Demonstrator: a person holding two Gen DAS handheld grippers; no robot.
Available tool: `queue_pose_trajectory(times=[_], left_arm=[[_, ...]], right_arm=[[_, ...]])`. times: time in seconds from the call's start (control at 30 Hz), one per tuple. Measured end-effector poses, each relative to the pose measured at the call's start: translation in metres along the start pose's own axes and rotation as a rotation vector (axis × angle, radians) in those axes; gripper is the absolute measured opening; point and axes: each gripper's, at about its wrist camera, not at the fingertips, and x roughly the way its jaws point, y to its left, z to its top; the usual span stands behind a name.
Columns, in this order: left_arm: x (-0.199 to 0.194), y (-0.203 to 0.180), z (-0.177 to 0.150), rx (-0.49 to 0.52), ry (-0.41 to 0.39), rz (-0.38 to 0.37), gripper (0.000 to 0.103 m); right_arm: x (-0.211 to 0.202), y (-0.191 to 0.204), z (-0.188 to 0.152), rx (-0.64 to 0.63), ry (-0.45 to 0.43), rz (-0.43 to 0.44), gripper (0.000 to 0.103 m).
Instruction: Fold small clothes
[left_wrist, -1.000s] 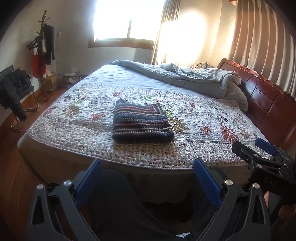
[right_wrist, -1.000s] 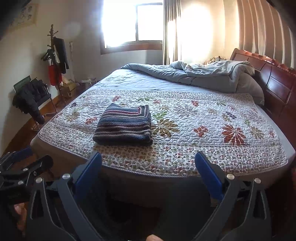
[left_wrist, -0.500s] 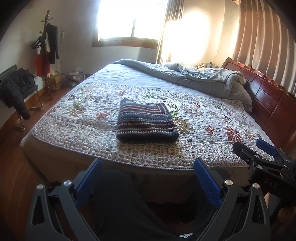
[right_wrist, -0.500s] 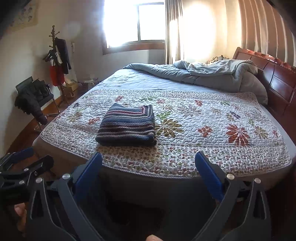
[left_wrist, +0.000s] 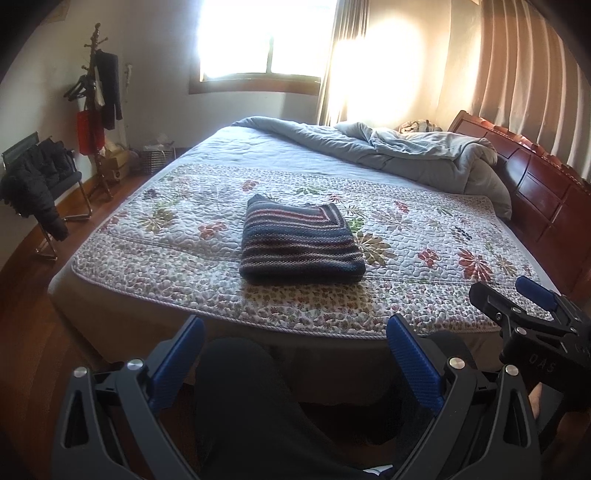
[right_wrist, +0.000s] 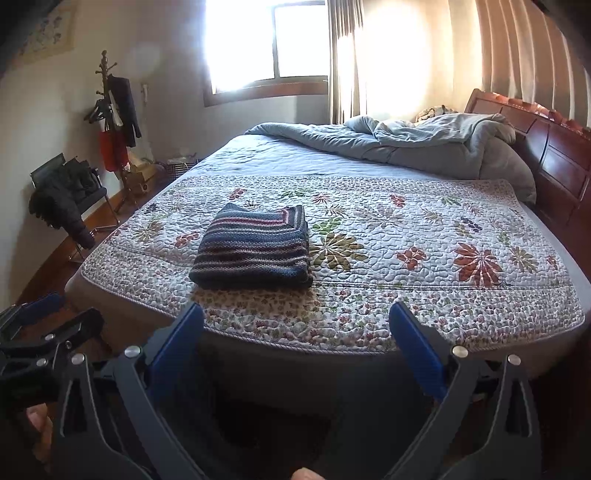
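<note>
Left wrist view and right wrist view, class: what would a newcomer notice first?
The folded striped sweater lying alone on the floral quilt, near the bed's front edge. Behind it, a rumpled grey duvet under the glaring window. Both grippers, left and right, hang open, short of the bed.

A striped knit garment (left_wrist: 301, 243) (right_wrist: 254, 247), blue with red and pale bands, lies folded flat on the bed's floral quilt (left_wrist: 424, 236).

Left gripper (left_wrist: 295, 347) held low, jaws wide apart, nothing between. Right gripper (right_wrist: 295, 332) alongside, likewise spread and empty. Dark-clad knee (left_wrist: 240, 387) beneath left gripper.
</note>
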Motion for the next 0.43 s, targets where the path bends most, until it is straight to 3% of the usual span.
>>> queue_pose_trajectory(times=[0.43], left_arm=[[-0.0049, -0.0003, 0.0032, 0.006, -0.005, 0.041, 0.099]], right_arm=[[-0.0028, -0.0013, 0.0028, 0.006, -0.008, 0.004, 0.1]])
